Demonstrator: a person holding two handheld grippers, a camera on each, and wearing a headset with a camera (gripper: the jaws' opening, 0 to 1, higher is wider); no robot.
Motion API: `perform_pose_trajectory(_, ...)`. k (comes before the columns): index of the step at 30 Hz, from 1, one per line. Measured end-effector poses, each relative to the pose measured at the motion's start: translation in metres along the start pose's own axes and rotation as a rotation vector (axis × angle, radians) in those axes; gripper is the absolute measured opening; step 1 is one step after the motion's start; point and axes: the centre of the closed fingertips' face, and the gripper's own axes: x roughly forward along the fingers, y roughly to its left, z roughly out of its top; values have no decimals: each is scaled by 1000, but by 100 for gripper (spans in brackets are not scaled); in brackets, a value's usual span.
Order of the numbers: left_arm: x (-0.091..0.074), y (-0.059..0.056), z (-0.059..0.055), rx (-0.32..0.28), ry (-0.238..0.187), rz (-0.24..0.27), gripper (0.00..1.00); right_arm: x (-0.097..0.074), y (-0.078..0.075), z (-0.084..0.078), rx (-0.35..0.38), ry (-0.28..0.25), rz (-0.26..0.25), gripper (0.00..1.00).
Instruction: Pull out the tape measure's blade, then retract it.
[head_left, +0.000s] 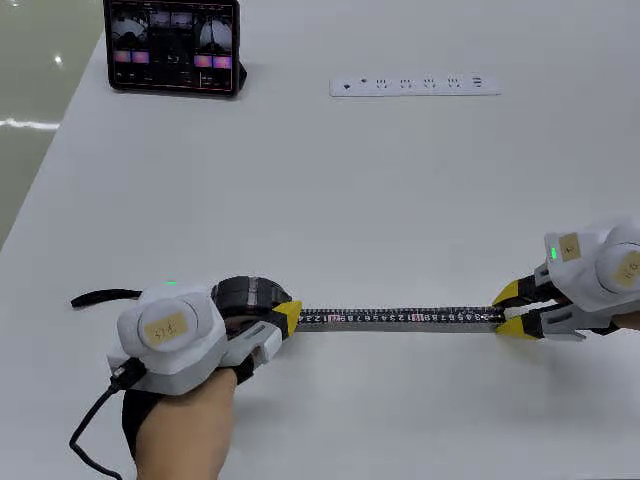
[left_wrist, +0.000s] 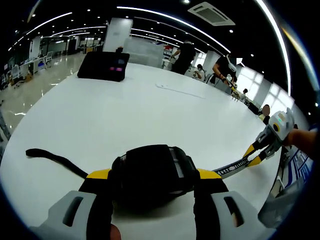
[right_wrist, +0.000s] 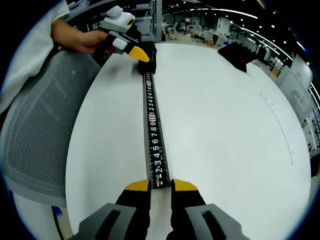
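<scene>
White table (head_left: 400, 200) carries everything; grey mesh chair (right_wrist: 45, 135) sits off its edge in the right gripper view; dark tablet (head_left: 173, 45) stands propped at the far left corner, screen lit; white power strip (head_left: 414, 86) lies flat far right of the tablet, well apart from the work.

Left gripper (left_wrist: 154, 175) is clamped on the black tape measure (head_left: 250, 298), one yellow-tipped jaw on each side of the case, which rests on the table near the front edge at left; right gripper (head_left: 510, 312) sits at the right, jaws pinched on the free end of the blade (head_left: 400, 318).

Blade is pulled out, lying flat on the table in a straight line from case to right gripper; numerals face up, low numbers nearest the right jaws in the right gripper view (right_wrist: 152, 135).

Thin black strap (head_left: 105, 297) trails left from the case, lying loose on the table.
</scene>
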Motion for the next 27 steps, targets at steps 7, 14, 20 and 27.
perform_pose_trajectory(7,0,1,0,4,6,3,61,0,0,0,-4,2,-1,11)
perform_pose_trajectory(14,0,1,-1,15,15,3,60,0,0,0,0,12,-1,10)
perform_pose_trajectory(20,1,2,-2,21,24,6,59,1,1,-1,2,16,2,10)
perform_pose_trajectory(27,1,3,-2,20,36,3,58,0,1,0,-2,18,6,10)
